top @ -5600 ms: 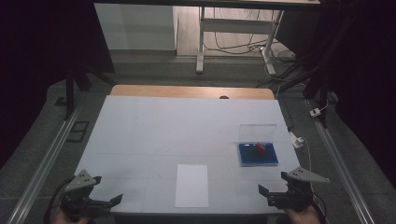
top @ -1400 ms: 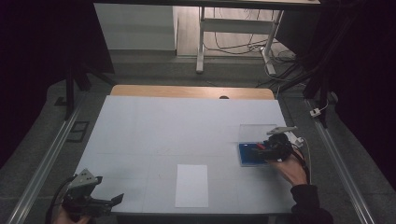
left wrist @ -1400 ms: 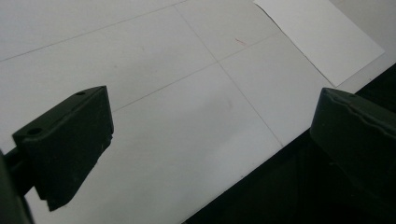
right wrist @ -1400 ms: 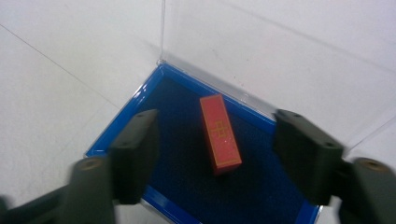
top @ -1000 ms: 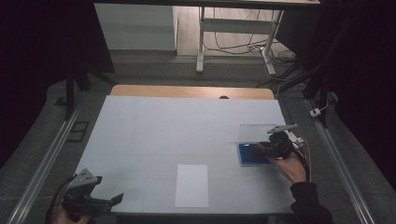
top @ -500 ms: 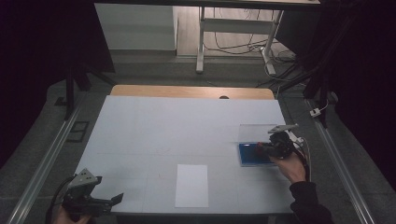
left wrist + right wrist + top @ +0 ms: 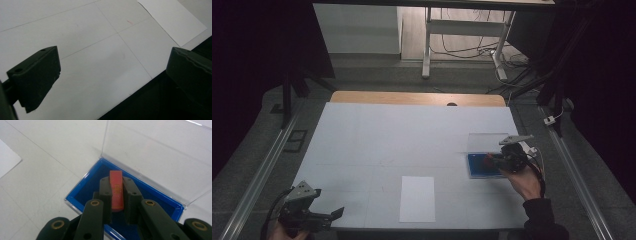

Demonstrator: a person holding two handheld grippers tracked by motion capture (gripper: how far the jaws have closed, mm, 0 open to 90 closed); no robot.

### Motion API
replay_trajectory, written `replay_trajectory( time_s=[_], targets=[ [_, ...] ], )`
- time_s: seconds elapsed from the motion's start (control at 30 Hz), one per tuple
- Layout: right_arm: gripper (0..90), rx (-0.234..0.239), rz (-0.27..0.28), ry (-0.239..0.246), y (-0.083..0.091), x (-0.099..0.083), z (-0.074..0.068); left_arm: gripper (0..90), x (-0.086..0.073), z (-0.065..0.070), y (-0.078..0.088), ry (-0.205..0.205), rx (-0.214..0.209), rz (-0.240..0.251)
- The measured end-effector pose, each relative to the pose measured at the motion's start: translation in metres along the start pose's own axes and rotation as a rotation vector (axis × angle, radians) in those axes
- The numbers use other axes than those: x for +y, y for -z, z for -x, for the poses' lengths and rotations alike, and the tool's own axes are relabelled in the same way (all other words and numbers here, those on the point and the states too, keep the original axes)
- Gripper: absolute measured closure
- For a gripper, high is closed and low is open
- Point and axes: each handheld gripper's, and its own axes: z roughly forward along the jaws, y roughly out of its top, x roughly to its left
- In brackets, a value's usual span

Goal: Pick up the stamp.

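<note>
Right gripper (image 7: 117, 195): jaws are clamping the red block (image 7: 116, 188) inside the blue box (image 7: 82, 187).
Left gripper (image 7: 112, 82): idling, jaws wide, empty.
Progress: grasp made; lifting out is pending.

Dim room, grey floor (image 7: 372, 75), white desk frame (image 7: 462, 30) beyond.

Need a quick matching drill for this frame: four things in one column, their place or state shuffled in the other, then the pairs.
1. red block
2. blue case
3. sheet of paper
4. left gripper

a. open, over the table's near edge
b. lid up, on the table
c. flat, near the front edge
d. clamped between the right gripper jaws

Pairs: 1-d, 2-b, 3-c, 4-a
</note>
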Motion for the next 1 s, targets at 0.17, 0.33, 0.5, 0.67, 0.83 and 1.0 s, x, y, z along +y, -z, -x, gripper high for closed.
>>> replay_trajectory(
  time_s=[0.17, 0.33, 0.5, 0.67, 0.83, 1.0],
  targets=[
    [80.1, 0.026, 0.024, -0.014, 0.007, 0.0, -0.005, 0.0, 0.0, 0.0, 0.0, -0.003, 0.001, 0.0],
    [80.1, 0.04, 0.044, 0.008, 0.012, 0.0, -0.012, 0.0, -0.001, -0.001, 0.001, 0.005, -0.002, 0.011],
    [80.1, 0.052, 0.053, 0.013, 0.015, 0.001, -0.017, 0.0, -0.001, -0.001, 0.001, 0.007, -0.002, 0.01],
    [80.1, 0.078, 0.068, 0.023, 0.016, 0.004, -0.024, 0.0, -0.001, -0.001, 0.001, 0.001, -0.004, 0.008],
    [80.1, 0.101, 0.071, 0.04, 0.016, 0.006, -0.031, 0.0, -0.001, -0.001, 0.001, 0.0, -0.007, 0.01],
    [80.1, 0.109, 0.076, 0.045, 0.016, 0.009, -0.039, 0.1, -0.001, -0.001, 0.001, -0.002, -0.01, 0.01]
  ],
)
